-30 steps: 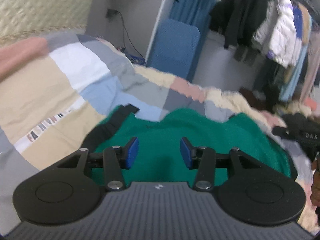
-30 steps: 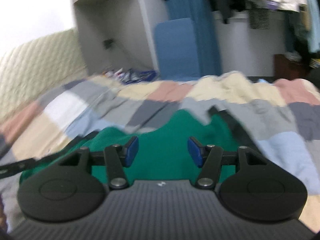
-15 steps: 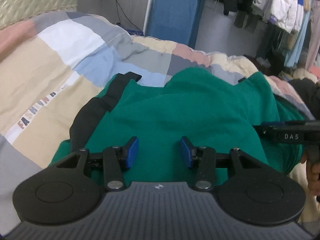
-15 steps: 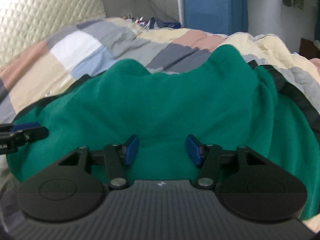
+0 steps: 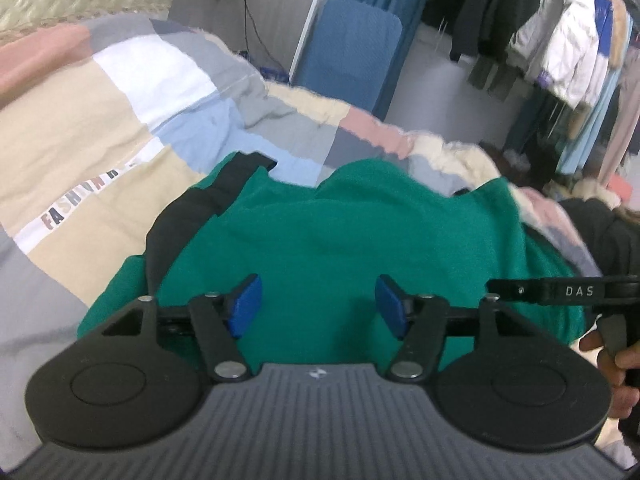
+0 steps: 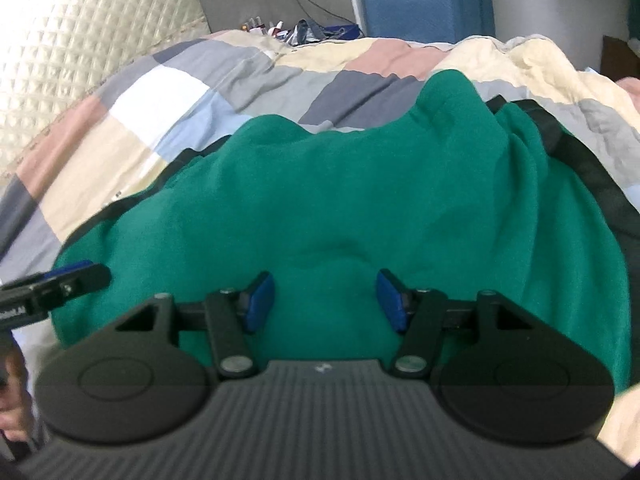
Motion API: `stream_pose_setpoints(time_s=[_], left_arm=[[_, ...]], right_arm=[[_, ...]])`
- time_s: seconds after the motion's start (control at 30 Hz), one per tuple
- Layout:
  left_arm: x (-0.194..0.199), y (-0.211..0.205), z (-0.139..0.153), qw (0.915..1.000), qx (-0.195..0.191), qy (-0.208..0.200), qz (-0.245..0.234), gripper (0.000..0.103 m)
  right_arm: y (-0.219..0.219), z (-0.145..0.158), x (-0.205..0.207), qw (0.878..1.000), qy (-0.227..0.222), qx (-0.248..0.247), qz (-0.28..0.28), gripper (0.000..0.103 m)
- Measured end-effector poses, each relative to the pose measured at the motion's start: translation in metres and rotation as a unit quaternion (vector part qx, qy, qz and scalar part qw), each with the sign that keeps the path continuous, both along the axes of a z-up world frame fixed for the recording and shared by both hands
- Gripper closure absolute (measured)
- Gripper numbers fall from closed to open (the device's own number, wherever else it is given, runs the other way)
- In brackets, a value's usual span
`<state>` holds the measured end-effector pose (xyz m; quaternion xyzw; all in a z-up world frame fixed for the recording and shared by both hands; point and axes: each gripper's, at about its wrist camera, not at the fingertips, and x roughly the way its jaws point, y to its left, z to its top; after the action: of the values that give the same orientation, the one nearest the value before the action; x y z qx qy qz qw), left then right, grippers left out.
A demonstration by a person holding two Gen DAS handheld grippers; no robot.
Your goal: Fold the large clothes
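Left-wrist view. A patchwork quilt of beige, grey, white, pale-blue and pink squares (image 5: 100, 148) covers the bed from 9 to 1 o'clock, with a lettered white strip near 9 o'clock. A green fleece garment with black trim (image 5: 360, 240) lies bunched on the quilt at centre, its black band (image 5: 192, 212) running along its edge from 11 toward 8 o'clock. The left gripper (image 5: 318, 306) hangs just over the green fleece; its jaws are opening, the blue pads (image 5: 246, 306) spread apart with fleece seen between them but not pressed. At 3 o'clock a black bar of the right gripper (image 5: 560, 291) reaches in over the garment's edge, with a hand (image 5: 612, 360) beneath it. A blue upright panel (image 5: 356, 56) stands at 12 o'clock and hanging coats (image 5: 560, 52) fill 1 to 2 o'clock.

Right-wrist view. At 9 o'clock one finger of the left gripper (image 6: 60, 282) lies over the garment's edge. A quilted cream headboard (image 6: 80, 40) occupies 10 to 11 o'clock. The green fleece garment (image 6: 360, 200) fills the centre, black trim visible at 3 o'clock. The right gripper (image 6: 326, 302) sits low over it, jaws spread, the pads beside a small raised fold of fleece; whether they touch it cannot be told.
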<state>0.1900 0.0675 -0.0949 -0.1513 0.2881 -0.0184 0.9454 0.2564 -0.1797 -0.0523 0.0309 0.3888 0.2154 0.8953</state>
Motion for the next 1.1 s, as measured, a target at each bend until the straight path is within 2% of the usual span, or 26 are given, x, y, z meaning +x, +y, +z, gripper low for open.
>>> stream_pose_setpoints(time_s=[0.23,0.3,0.43,0.5,0.57,0.63,0.7,0.73,0.8,0.87,1.03,1.1], left_arm=[[-0.042,-0.018,0.009,0.9992,-0.030,-0.023,0.008,0.030],[-0.050,-0.021,0.006,0.9988,-0.045,-0.014,0.010,0.026],[-0.063,-0.018,-0.004,0.9941,-0.106,0.019,0.014,0.023],[-0.066,-0.015,-0.010,0.9889,-0.144,0.034,0.016,0.022],[-0.064,-0.011,-0.017,0.9836,-0.174,0.047,0.014,0.019],[-0.058,-0.004,-0.026,0.9776,-0.201,0.059,0.020,0.019],[-0.052,0.003,-0.036,0.9719,-0.223,0.071,0.030,0.019],[-0.050,0.007,-0.041,0.9684,-0.234,0.079,0.038,0.019],[-0.045,0.017,-0.051,0.9563,-0.272,0.093,0.052,0.018],[-0.041,0.028,-0.062,0.9400,-0.319,0.105,0.059,0.018],[-0.033,0.050,-0.088,0.9006,-0.412,0.106,0.091,0.018],[-0.031,0.053,-0.095,0.8898,-0.434,0.098,0.102,0.018]], right_arm=[[-0.029,0.011,-0.044,0.994,0.025,0.088,-0.061,0.044],[-0.033,0.007,-0.055,0.991,0.035,0.101,-0.080,0.044],[-0.042,-0.005,-0.070,0.982,0.075,0.136,-0.109,0.042],[-0.049,-0.013,-0.073,0.973,0.100,0.162,-0.128,0.036],[-0.056,-0.021,-0.075,0.960,0.117,0.208,-0.147,0.018],[-0.063,-0.028,-0.074,0.945,0.129,0.247,-0.169,0.015],[-0.067,-0.034,-0.069,0.936,0.138,0.268,-0.182,0.014],[-0.069,-0.038,-0.066,0.929,0.146,0.283,-0.188,0.014],[-0.074,-0.050,-0.062,0.909,0.167,0.319,-0.211,0.014],[-0.076,-0.059,-0.060,0.893,0.176,0.345,-0.230,0.014],[-0.079,-0.068,-0.053,0.868,0.172,0.387,-0.258,0.014],[-0.080,-0.072,-0.051,0.858,0.175,0.400,-0.269,0.014]])
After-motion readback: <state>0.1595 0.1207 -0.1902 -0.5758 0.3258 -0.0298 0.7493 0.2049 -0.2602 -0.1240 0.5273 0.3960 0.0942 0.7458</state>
